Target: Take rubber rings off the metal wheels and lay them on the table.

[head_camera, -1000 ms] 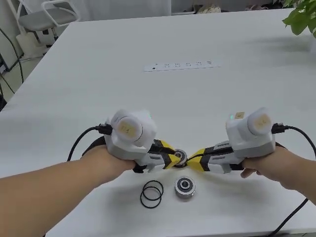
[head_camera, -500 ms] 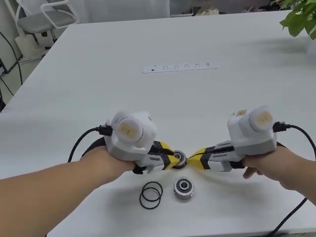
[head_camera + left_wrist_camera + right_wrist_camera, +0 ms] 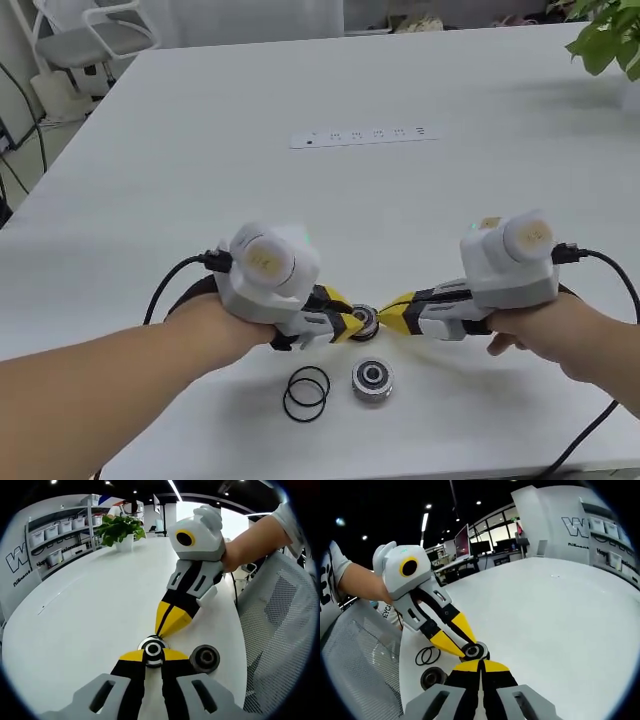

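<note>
Two grippers are met tip to tip at the held wheel (image 3: pixel 363 320), which is carried in the air just above the table (image 3: pixel 200 170). The left gripper (image 3: pixel 349 322) is pinched on the held wheel, and in the left gripper view its yellow tips are seen on either side of the hub. This grip is judged to steady the wheel so that it cannot turn or slip while it is worked.

The right gripper (image 3: pixel 386 318) is brought in from the opposite side of the held wheel. Its jaws are pressed together and their tips are laid against the dark rim. Whether a ring is nipped between them cannot be told, but the opposed approach is judged suited to a pull away from the left grip.

On the near side of the held wheel, two rubber rings (image 3: pixel 307 392) are laid overlapping on the table. Just beside them, directly below the held wheel, a second wheel (image 3: pixel 373 380) is set flat. That wheel is judged already stripped.

Well beyond the held wheel, a power strip (image 3: pixel 365 134) is seen.
</note>
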Demonstrator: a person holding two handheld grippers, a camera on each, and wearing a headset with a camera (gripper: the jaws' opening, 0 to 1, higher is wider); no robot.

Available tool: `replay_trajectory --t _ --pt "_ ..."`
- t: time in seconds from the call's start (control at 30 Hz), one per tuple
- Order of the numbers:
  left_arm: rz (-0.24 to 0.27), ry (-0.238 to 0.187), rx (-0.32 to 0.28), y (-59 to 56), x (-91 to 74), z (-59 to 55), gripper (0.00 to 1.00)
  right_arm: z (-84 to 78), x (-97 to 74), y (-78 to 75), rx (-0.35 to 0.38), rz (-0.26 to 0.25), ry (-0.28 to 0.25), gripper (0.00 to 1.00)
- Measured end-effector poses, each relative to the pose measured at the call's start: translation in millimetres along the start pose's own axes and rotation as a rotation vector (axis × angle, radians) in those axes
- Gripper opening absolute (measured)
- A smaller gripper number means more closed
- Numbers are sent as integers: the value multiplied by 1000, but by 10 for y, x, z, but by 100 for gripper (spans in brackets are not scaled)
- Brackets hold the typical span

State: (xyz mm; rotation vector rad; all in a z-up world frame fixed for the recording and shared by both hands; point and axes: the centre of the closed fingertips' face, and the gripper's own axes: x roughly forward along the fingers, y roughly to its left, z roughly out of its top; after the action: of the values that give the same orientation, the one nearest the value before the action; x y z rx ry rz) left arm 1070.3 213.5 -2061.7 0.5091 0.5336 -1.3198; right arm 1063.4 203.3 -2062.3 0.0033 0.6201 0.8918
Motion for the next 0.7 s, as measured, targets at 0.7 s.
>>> replay_trajectory --t 0.7 --pt "9 14 17 -5 18 10 6 65 30 74 -12 33 -9 0"
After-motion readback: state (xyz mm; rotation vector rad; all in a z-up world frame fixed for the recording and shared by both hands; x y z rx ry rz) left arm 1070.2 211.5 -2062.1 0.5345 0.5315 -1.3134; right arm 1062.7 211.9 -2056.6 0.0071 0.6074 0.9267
